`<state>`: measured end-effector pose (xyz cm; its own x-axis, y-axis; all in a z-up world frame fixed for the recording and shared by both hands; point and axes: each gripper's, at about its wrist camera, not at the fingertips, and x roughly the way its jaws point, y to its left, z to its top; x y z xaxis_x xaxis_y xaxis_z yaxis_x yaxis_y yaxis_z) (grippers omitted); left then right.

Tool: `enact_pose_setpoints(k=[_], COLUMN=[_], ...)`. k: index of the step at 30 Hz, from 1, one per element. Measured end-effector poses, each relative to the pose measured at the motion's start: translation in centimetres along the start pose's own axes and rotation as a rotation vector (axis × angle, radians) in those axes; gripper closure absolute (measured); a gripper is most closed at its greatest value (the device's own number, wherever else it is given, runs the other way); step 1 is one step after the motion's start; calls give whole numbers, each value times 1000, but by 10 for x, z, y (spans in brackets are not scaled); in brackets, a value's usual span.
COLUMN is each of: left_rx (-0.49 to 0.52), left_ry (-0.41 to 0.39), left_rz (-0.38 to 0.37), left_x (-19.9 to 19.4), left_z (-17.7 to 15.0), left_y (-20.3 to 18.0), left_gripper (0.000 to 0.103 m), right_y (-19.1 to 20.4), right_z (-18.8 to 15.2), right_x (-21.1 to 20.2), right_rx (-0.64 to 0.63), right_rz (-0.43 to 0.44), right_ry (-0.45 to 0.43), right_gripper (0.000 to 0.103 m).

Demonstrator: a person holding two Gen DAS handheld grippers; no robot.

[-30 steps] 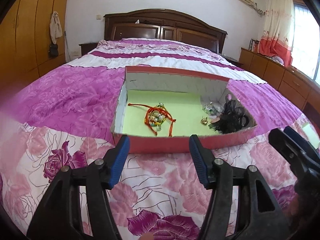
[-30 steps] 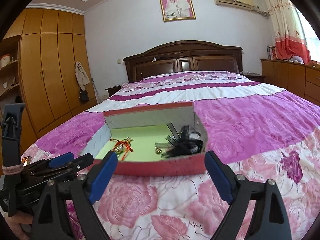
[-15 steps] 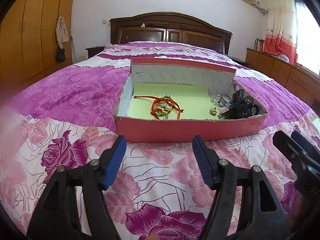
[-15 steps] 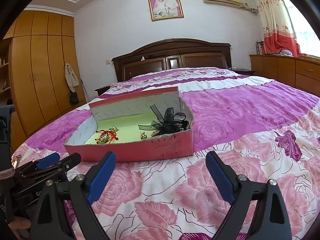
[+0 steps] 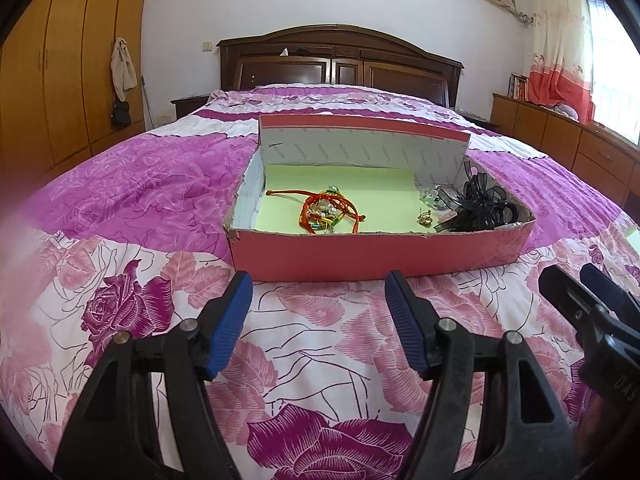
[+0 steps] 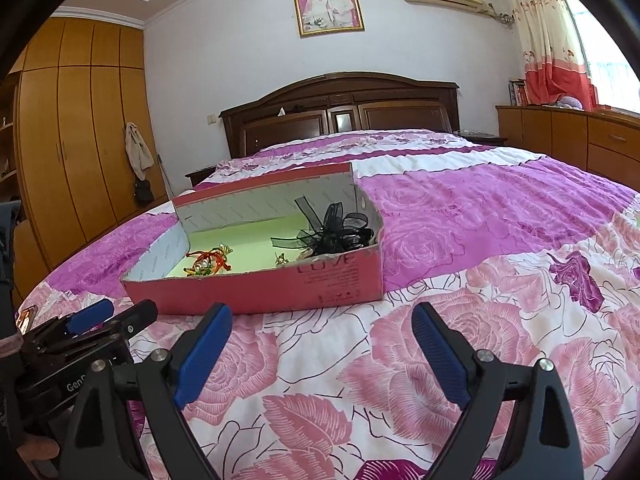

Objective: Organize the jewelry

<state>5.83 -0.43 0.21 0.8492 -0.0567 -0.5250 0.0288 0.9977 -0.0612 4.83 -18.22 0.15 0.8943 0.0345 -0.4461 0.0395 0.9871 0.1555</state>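
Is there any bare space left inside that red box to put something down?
Yes. In the red box, the green floor is bare behind the red cord bracelets, up to the back wall, and between them and the small gold piece. The right end is crowded by the black ribbon bow.

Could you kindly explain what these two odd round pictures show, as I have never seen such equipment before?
No robot here: a person holds a two-fingered claw in each hand, each with a wide-angle camera looking along its fingers. One picture is from the left claw, the other from the right claw; both are open and hold nothing. Each also glimpses the other at its edge. Ahead, on the bed, sits an open red box. Inside lie red cord bracelets, a small earring and a black ribbon bow.
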Motion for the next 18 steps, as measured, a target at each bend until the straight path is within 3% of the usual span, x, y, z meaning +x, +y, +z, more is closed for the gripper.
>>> enact_pose_setpoints(k=[18], left_rx=[-5], left_ry=[3], left_rz=[-1], left_x=[1], left_z=[0], left_y=[1], left_gripper=[42], right_y=[0], right_z=[-1], right_x=[0], right_rx=[0], right_rz=[0], right_ry=[1], right_gripper=[10])
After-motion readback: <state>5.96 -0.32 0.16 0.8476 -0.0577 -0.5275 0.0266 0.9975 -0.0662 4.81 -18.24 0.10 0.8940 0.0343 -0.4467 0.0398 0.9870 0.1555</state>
